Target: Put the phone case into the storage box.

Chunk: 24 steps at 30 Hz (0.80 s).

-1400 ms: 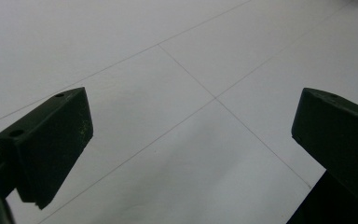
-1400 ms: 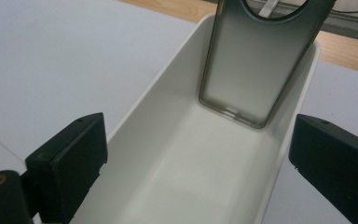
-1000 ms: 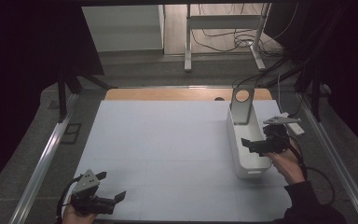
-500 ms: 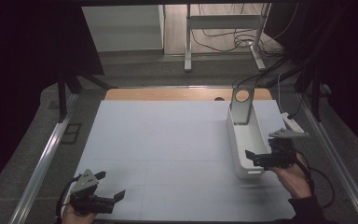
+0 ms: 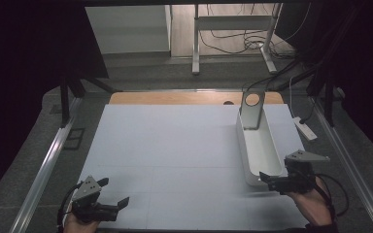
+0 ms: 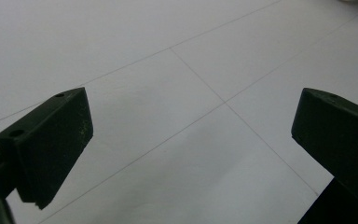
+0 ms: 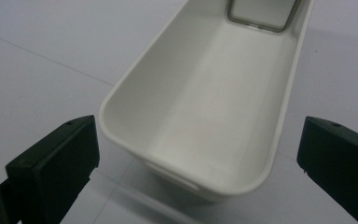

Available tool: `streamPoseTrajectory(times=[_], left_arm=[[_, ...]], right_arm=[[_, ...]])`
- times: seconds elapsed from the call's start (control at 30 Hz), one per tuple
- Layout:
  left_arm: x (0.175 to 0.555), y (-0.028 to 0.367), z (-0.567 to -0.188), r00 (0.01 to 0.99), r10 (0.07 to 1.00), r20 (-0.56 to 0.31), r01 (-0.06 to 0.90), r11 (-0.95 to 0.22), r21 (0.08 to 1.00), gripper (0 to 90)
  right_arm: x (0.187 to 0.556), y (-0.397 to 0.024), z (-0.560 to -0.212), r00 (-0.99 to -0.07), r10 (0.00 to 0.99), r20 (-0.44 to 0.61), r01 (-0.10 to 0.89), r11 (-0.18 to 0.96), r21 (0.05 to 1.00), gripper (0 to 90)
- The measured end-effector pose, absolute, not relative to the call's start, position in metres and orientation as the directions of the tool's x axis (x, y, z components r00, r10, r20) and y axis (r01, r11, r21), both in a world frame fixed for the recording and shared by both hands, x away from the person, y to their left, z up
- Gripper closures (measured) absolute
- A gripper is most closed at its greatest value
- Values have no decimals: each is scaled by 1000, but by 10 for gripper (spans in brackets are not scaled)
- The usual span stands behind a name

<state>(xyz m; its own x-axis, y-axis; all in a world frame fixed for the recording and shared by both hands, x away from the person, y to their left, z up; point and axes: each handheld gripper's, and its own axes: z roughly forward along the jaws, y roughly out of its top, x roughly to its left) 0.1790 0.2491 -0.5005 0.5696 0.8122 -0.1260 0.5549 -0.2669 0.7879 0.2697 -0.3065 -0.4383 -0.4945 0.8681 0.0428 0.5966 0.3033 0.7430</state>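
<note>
The white bin (image 7: pixel 205 107) runs past the top edge of the right gripper view, its far end unseen. In the high view, the person's forearms are cut off at the bottom edge.

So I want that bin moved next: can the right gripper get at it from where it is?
Probably yes: the right gripper is open just short of the bin's near end, with nothing between them.

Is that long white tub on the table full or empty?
Empty. The right gripper view looks straight into the white tub and shows bare walls and floor; the high view agrees.
</note>
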Motion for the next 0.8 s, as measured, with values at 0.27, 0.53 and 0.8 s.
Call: streamPoseTrajectory(times=[0.27, 0.53, 0.8], left_arm=[[179, 249, -501, 555, 825, -107, 559, -274, 783, 0], [179, 249, -501, 553, 826, -105, 560, -276, 781, 0], [179, 249, -501, 549, 830, -102, 563, -277, 779, 0]], right_arm=[[251, -309, -447, -494, 868, 56, 610, 299, 734, 0], [238, -312, -463, -492, 870, 38, 622, 321, 714, 0], [234, -314, -471, -485, 874, 29, 637, 330, 697, 0]])
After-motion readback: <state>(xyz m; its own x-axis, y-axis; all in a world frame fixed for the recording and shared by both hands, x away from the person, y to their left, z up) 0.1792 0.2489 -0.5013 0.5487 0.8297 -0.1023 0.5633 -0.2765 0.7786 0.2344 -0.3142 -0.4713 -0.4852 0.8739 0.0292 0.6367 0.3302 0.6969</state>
